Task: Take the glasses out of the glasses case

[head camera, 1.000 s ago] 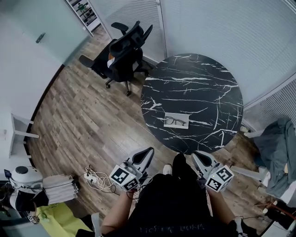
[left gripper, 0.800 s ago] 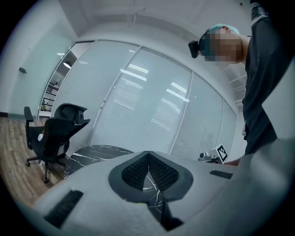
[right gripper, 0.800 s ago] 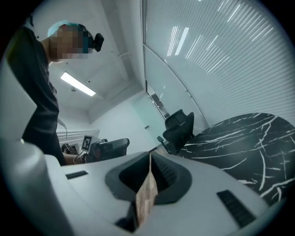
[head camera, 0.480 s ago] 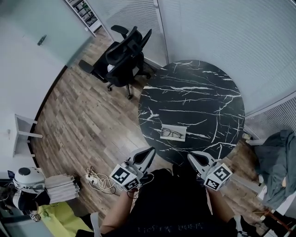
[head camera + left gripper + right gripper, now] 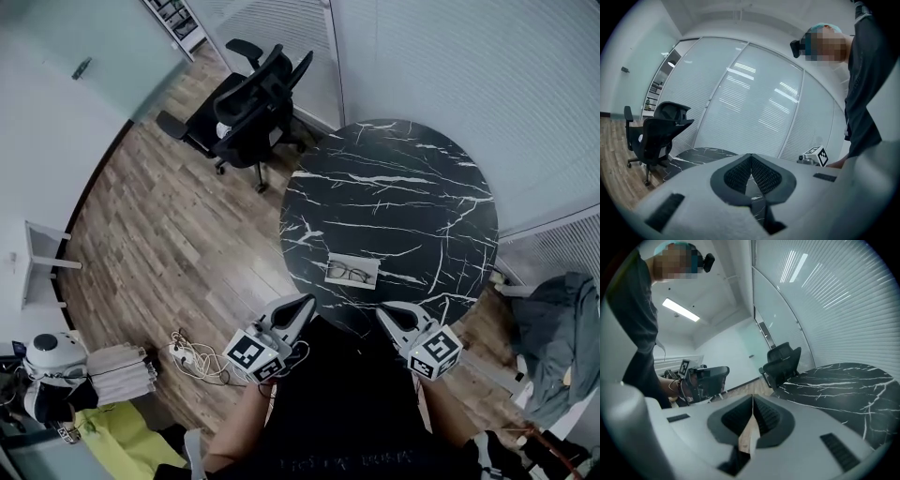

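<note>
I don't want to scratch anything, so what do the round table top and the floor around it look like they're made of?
Table top: probably black marble or a marble-look slab with a smooth finish, going by the white veins; stone or laminate cannot be told. Floor: brown wood or wood-look planks, with visible plank seams and grain, and it looks fairly matt.

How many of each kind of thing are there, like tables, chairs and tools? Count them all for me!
table: 1
chair: 1
case: 1
glasses: 1
tools: 2, the left tool and the right tool
total: 6
</note>
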`<state>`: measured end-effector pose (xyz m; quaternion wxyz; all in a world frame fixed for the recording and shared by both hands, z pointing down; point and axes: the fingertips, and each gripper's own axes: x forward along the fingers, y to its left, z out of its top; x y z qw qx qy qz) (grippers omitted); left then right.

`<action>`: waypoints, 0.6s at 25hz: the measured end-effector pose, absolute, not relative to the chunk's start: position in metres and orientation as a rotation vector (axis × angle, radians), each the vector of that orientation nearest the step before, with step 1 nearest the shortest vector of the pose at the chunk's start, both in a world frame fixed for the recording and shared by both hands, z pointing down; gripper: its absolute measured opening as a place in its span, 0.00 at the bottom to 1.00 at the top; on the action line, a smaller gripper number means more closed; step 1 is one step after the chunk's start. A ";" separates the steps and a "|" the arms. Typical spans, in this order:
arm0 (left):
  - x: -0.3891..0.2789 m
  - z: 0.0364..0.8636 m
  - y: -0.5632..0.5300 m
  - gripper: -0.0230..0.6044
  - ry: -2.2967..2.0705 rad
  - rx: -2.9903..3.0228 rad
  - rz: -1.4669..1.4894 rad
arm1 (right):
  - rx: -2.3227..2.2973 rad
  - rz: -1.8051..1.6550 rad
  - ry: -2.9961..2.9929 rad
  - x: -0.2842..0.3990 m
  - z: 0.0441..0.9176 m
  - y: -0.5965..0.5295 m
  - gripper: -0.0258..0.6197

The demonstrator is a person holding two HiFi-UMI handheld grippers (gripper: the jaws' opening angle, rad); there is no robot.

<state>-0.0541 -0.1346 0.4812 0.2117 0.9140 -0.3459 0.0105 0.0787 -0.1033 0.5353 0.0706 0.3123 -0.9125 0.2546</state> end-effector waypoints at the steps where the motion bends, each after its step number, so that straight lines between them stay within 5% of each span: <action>1: -0.055 0.484 -0.136 0.07 -0.950 2.541 0.038 | 0.939 0.750 -2.725 0.077 0.539 -0.106 0.09; 15: -0.055 0.525 -0.144 0.07 -0.801 2.595 0.132 | 0.831 0.598 -2.464 0.044 0.606 -0.136 0.09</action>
